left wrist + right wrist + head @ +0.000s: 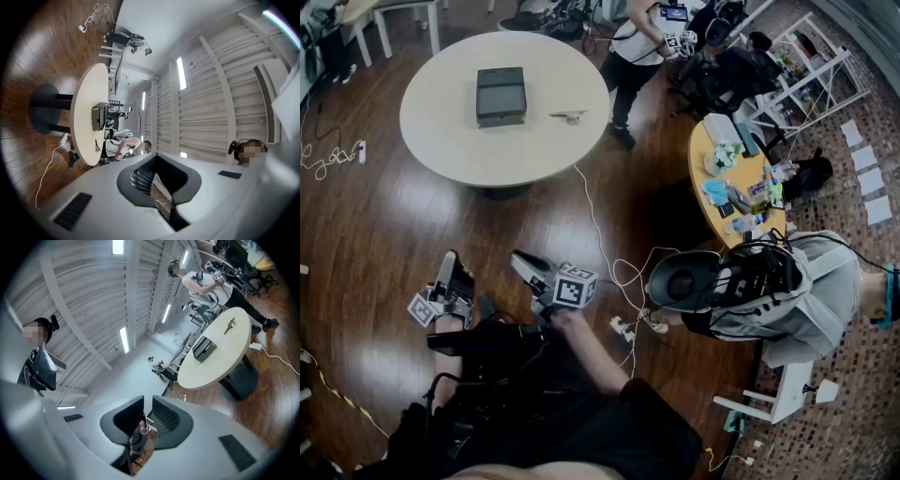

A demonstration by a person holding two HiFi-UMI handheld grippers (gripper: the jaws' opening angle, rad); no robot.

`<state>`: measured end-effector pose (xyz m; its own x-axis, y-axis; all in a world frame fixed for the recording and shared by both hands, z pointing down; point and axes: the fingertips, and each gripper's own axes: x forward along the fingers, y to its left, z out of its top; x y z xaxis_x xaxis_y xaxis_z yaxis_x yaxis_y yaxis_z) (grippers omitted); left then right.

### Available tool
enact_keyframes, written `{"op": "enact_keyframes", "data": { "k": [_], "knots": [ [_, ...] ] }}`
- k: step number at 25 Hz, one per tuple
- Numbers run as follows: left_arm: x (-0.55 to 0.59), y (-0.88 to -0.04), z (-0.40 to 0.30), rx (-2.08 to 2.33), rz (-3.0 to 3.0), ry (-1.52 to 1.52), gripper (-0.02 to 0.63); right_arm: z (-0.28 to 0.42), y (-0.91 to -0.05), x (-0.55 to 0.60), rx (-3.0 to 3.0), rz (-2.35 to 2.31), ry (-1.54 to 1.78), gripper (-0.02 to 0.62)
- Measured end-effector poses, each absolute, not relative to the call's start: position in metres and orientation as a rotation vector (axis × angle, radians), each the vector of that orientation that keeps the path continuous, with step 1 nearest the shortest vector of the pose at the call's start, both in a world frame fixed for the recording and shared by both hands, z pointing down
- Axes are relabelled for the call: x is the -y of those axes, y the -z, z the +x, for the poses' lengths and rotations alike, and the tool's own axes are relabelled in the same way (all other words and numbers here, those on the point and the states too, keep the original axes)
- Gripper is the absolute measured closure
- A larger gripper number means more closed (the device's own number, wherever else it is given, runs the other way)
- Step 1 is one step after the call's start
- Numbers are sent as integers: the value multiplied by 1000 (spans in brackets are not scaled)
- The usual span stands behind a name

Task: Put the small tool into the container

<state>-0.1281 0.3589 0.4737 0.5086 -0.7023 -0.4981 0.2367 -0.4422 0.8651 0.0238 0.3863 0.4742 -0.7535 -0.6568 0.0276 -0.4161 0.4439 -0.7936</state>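
The right tongs (147, 409) stand slightly apart, gripping nothing, before a round white desk (220, 363) bearing a dark container (205, 348) and, apart from it, a small tool (230, 326).

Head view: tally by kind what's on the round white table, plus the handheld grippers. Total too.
Container: 1
Small tool: 1
Grippers: 2, left gripper and right gripper, both held short of the round table
Total: 4
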Motion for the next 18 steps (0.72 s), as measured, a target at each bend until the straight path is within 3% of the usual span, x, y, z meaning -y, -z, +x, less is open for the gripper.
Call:
{"op": "enact_keyframes", "data": {
  "k": [18],
  "knots": [
    [-284, -503, -233, 455, 1632, 1145, 615, -34, -497, -331, -2420, -1040, 1345, 532]
  ]
}}
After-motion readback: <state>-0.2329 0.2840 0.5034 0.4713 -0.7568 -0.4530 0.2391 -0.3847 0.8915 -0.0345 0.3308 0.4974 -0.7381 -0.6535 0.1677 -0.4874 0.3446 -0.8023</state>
